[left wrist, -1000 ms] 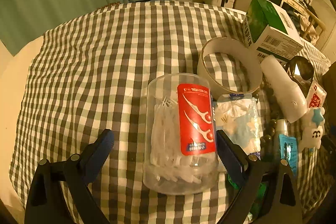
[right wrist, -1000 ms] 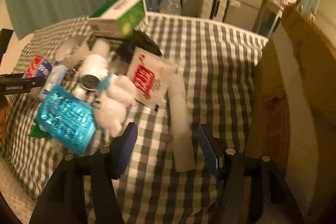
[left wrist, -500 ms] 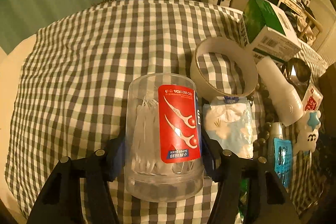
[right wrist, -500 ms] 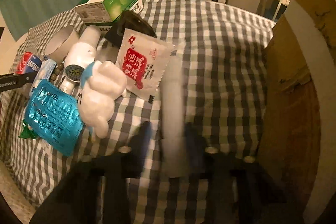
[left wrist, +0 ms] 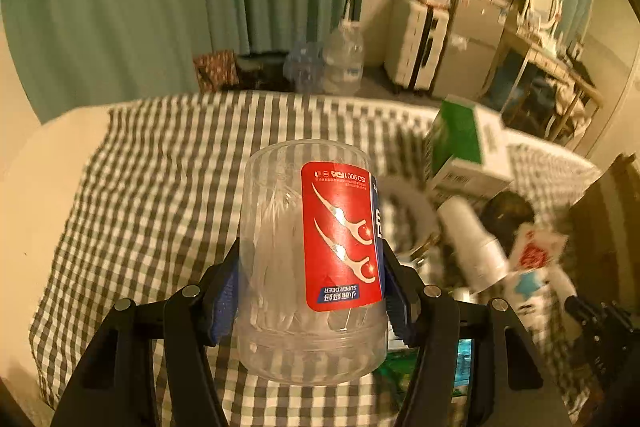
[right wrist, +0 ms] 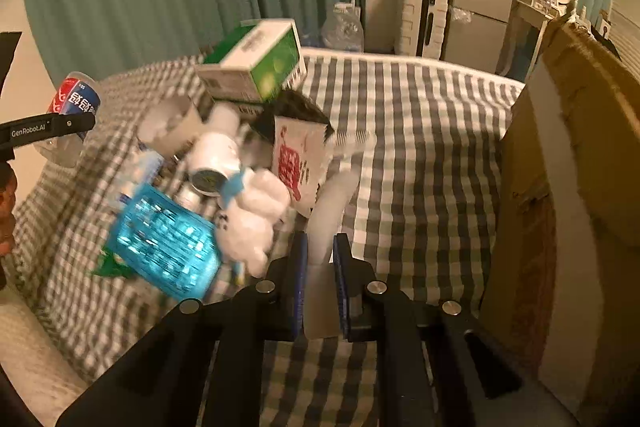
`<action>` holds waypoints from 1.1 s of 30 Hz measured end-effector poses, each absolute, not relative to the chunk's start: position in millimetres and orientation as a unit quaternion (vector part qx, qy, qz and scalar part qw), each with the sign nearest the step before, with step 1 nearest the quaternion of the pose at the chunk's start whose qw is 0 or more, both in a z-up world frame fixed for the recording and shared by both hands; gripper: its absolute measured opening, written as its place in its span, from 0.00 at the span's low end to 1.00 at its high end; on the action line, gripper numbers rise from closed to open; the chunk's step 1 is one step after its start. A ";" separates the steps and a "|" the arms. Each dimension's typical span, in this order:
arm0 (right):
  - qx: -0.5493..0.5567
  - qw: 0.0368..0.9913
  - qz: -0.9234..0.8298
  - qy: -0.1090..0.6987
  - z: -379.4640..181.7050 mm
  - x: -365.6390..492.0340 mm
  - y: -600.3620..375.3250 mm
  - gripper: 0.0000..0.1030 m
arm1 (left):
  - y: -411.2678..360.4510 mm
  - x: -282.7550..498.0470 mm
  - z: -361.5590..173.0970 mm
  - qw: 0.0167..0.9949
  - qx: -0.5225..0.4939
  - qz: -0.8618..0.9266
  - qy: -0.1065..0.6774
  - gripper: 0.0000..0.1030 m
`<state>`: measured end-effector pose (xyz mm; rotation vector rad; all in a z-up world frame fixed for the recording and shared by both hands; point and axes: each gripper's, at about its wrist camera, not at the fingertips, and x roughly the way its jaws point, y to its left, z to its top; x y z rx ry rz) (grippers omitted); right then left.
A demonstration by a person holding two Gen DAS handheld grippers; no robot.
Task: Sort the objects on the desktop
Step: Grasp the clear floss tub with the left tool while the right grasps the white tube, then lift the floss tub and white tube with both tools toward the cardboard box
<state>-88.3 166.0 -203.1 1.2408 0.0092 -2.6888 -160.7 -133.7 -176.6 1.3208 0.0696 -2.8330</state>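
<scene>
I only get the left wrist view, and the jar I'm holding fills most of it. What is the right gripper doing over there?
Observer: The right gripper has a white toothbrush between its jaws, which are closing on the handle.
Operator: Anything on its far side to sort into?
Observer: A cardboard box stands at the right edge of the checked cloth.
Operator: And what lies just left of the toothbrush?
Observer: A white plush toy, lying next to a blue foil packet.
</scene>
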 end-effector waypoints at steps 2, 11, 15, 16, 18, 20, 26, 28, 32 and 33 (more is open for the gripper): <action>0.408 0.095 -0.908 0.002 -196.4 -81.6 167.3 0.12 | -132.7 -151.6 -162.4 0.010 0.404 -0.914 0.024 0.61; 0.336 0.113 -0.935 0.019 -145.6 -42.4 160.0 0.12 | -120.0 -97.2 -112.3 -0.005 0.339 -0.941 0.024 0.61; 0.310 0.118 -0.943 0.008 -117.6 -25.4 162.6 0.12 | -114.7 -75.4 -94.8 -0.008 0.315 -0.949 0.017 0.61; 0.305 0.119 -0.945 0.007 -113.5 -22.0 163.7 0.12 | -112.4 -70.5 -91.9 -0.008 0.312 -0.950 0.011 0.61; 0.291 0.122 -0.949 0.004 -97.8 -11.7 163.2 0.12 | -106.5 -58.7 -84.8 -0.008 0.300 -0.954 -0.001 0.61; 0.279 0.124 -0.952 0.004 -85.8 -5.1 162.3 0.12 | -103.4 -50.4 -79.0 -0.013 0.291 -0.956 -0.005 0.61; 0.235 0.135 -0.962 -0.005 -48.2 21.2 160.7 0.12 | -92.2 -21.3 -54.0 -0.017 0.252 -0.968 -0.001 0.61; 0.221 0.138 -0.965 -0.009 -35.1 31.2 162.8 0.12 | -92.7 -14.0 -47.2 -0.014 0.248 -0.969 0.004 0.61; 0.193 0.143 -0.971 -0.014 -9.0 54.3 167.3 0.00 | -93.7 1.9 -30.7 -0.008 0.241 -0.970 0.014 0.61; 0.187 0.143 -0.972 -0.014 -2.9 59.8 168.5 0.00 | -93.7 5.6 -26.1 -0.008 0.239 -0.971 0.017 0.61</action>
